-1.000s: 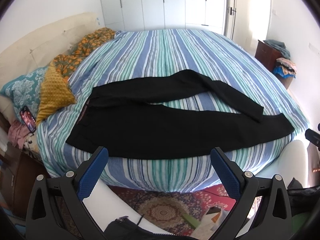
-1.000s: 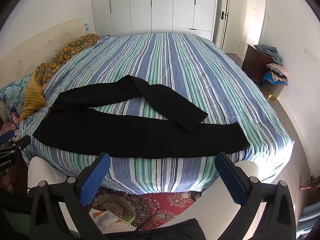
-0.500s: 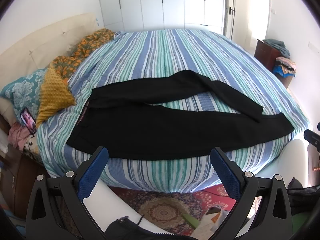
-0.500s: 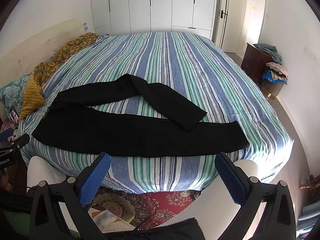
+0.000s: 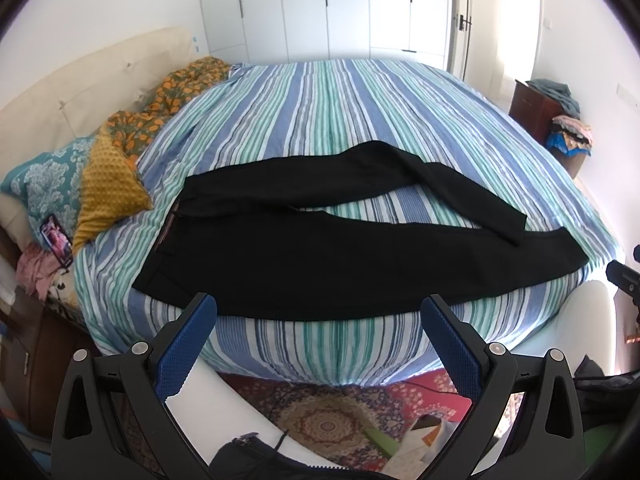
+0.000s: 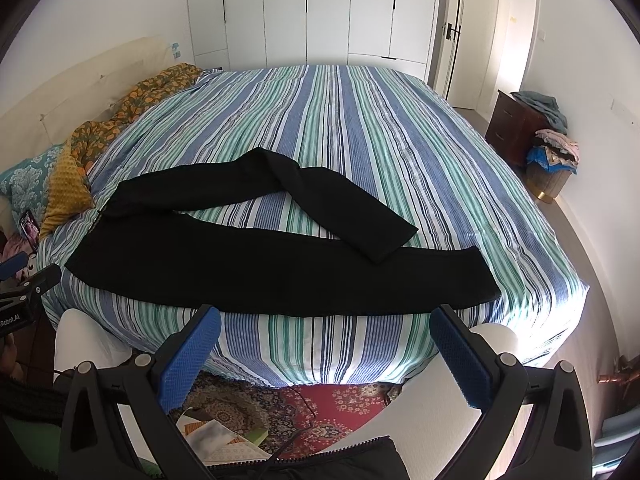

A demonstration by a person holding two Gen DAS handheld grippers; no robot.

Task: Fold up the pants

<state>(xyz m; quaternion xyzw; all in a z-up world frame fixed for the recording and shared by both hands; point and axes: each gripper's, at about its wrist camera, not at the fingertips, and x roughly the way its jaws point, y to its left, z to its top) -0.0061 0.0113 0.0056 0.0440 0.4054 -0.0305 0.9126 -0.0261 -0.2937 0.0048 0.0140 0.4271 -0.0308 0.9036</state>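
Black pants (image 5: 312, 256) lie spread along the near edge of a striped bed (image 5: 340, 112), waistband at the left, legs running right. The far leg is bent and its end lies across the near leg. They also show in the right wrist view (image 6: 280, 268). My left gripper (image 5: 320, 304) is open and empty, held in front of the bed's near edge, below the pants' middle. My right gripper (image 6: 326, 314) is open and empty, also short of the bed edge. Neither touches the pants.
Pillows (image 5: 108, 176) and a patterned blanket (image 5: 176, 92) lie at the bed's left by the headboard. A phone (image 5: 56, 236) lies at the left corner. A patterned rug (image 5: 332, 420) is on the floor below. A dresser with clothes (image 6: 532, 128) stands at the right. White wardrobes (image 6: 320, 12) line the back wall.
Both views have shifted only slightly; the pants lie as before and both grippers stay open.
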